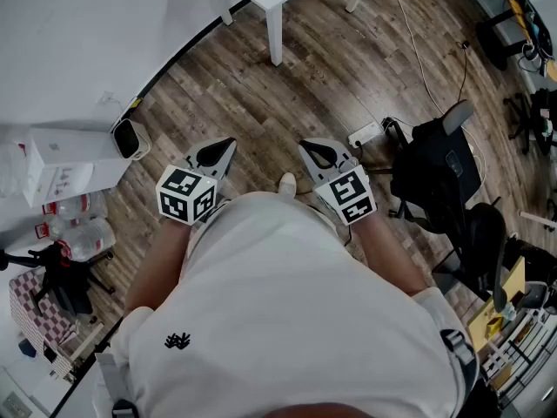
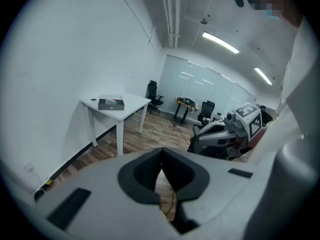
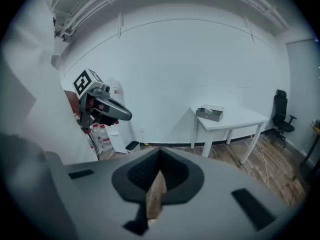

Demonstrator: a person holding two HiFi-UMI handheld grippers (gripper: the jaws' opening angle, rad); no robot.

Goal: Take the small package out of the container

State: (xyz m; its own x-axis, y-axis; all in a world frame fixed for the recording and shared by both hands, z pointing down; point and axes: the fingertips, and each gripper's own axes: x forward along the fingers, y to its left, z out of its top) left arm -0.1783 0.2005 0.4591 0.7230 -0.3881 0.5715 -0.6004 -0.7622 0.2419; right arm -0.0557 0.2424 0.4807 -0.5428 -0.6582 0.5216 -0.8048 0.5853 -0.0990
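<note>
You hold the 2 grippers low at your waist, left gripper (image 1: 218, 153) and right gripper (image 1: 318, 155) both pinched together on nothing. That suits a start: the container (image 2: 110, 103) sits on the white table (image 2: 134, 101), well ahead of the fingertips, and its small package is too small to make out.

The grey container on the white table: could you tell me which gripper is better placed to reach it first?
Left, only marginally. The left gripper and right gripper both hang shut at the person's waist, far from the grey rectangular container on the white table; it sits slightly leftward.
</note>
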